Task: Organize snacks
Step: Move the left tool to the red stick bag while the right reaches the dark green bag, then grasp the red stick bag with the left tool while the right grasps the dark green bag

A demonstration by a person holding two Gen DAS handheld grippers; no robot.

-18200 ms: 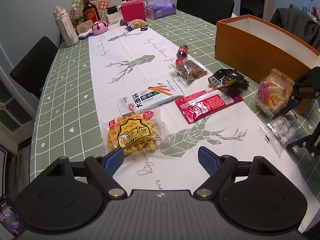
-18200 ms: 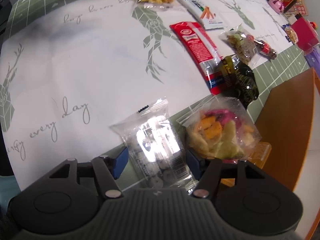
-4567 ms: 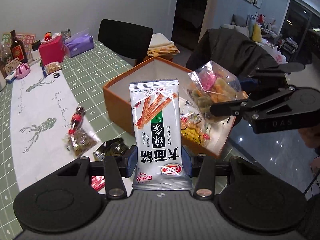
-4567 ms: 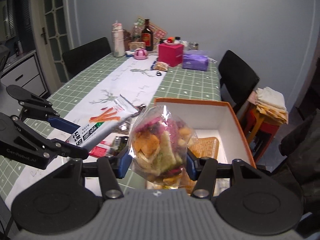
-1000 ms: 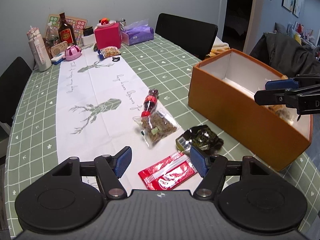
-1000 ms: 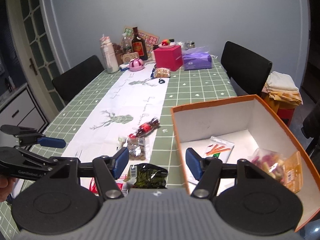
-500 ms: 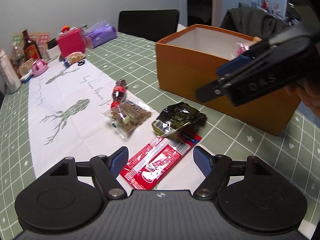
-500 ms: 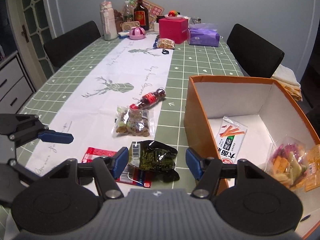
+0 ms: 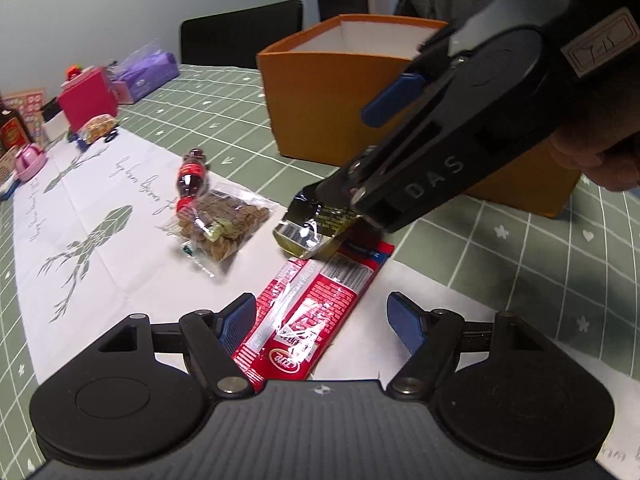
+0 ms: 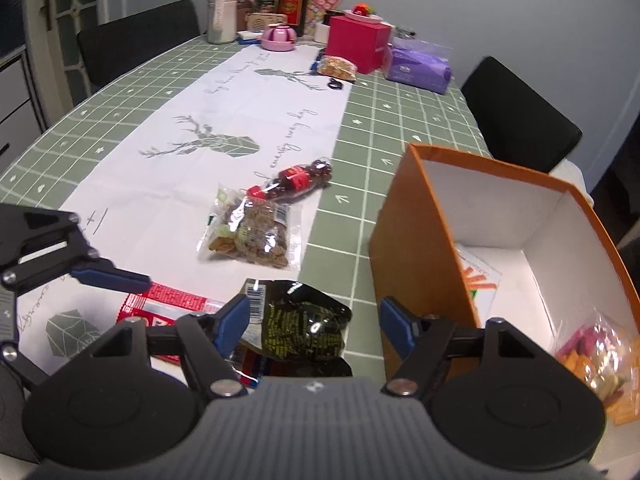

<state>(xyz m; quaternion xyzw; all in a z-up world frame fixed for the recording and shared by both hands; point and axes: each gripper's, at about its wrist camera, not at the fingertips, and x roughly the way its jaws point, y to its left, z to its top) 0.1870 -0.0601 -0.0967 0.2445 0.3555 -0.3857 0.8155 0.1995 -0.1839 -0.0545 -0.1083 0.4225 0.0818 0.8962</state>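
Note:
A long red snack packet (image 9: 308,316) lies on the white runner, its near end between the open fingers of my left gripper (image 9: 320,320). A crumpled black snack bag (image 10: 304,328) lies on the packet's far end, between the open fingers of my right gripper (image 10: 314,322). The right gripper also shows in the left wrist view (image 9: 360,160), low over the black bag (image 9: 308,232). A clear bag of brown snacks (image 10: 252,236) and a small cola-bottle candy (image 10: 296,180) lie farther along the runner. The orange box (image 10: 416,248) holds a carrot-print packet (image 10: 478,280) and a bag of coloured chips (image 10: 596,356).
The orange box stands right of the snacks (image 9: 320,92). At the far end are a red box (image 10: 358,42), a purple tissue pack (image 10: 418,66), a small snack bag (image 10: 336,68), bottles (image 10: 294,0) and a pink item (image 10: 279,38). Black chairs (image 10: 516,116) surround the table.
Both grippers dropped lower and closer to the table. The left now straddles the red packet's near end and the right has come down over the black bag. Both stayed open.

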